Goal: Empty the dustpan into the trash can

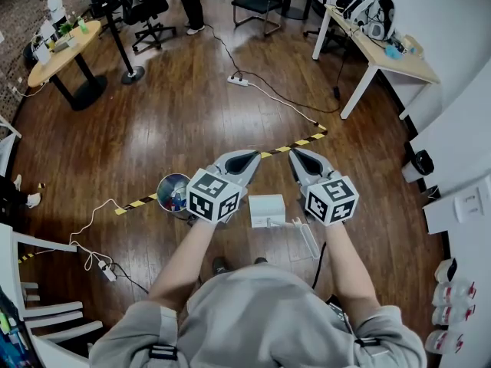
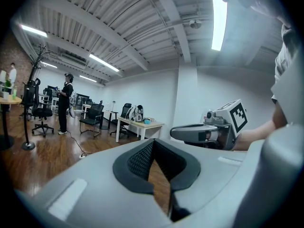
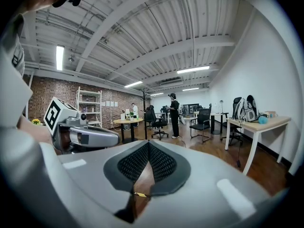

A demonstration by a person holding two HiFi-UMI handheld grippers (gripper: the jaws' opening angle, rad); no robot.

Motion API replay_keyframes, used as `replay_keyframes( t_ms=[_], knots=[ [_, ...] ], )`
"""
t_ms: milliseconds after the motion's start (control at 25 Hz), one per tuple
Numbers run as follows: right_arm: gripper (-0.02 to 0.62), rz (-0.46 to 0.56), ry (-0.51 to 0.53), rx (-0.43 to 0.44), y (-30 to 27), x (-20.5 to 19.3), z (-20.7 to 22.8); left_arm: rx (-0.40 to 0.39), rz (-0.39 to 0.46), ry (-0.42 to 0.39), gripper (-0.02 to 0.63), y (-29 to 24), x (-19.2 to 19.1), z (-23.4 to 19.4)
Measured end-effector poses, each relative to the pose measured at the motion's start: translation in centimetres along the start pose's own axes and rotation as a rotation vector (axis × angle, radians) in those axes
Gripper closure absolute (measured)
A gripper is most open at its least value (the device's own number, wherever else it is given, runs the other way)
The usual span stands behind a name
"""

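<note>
In the head view a white dustpan (image 1: 267, 209) lies on the wooden floor below and between my two grippers, its thin handle (image 1: 304, 238) running back towards my feet. A small round trash can (image 1: 173, 194) with colourful bits inside stands on the floor just left of it. My left gripper (image 1: 249, 158) and right gripper (image 1: 298, 156) are held side by side, high above the floor, pointing forward. Both are shut with nothing in them. The left gripper view shows its own closed pads (image 2: 142, 158) and the right gripper (image 2: 204, 133) beside it. In the right gripper view neither dustpan nor can appears.
Yellow-and-black tape (image 1: 295, 144) crosses the floor ahead. A power strip (image 1: 238, 80) and cables lie further on. A white desk (image 1: 376, 52) stands at right, a round table (image 1: 65, 48) at left, office chairs and a standing person (image 3: 175, 113) at the far end. White chairs (image 1: 46, 313) are near my left.
</note>
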State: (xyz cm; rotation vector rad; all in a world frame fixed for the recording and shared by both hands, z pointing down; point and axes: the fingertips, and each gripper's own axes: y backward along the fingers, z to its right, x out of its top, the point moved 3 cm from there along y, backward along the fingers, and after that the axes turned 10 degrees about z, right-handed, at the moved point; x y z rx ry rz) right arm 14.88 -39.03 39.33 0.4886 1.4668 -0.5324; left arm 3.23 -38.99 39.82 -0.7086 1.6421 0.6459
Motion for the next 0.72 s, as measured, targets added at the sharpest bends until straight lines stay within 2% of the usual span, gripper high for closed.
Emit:
replay_keyframes(
  t_ms=[720],
  knots=[
    [0.595, -0.001, -0.005, -0.001, -0.26, 0.38, -0.18, 0.003, -0.008, 0.002, 0.600, 0.23, 0.26, -0.28]
  ],
)
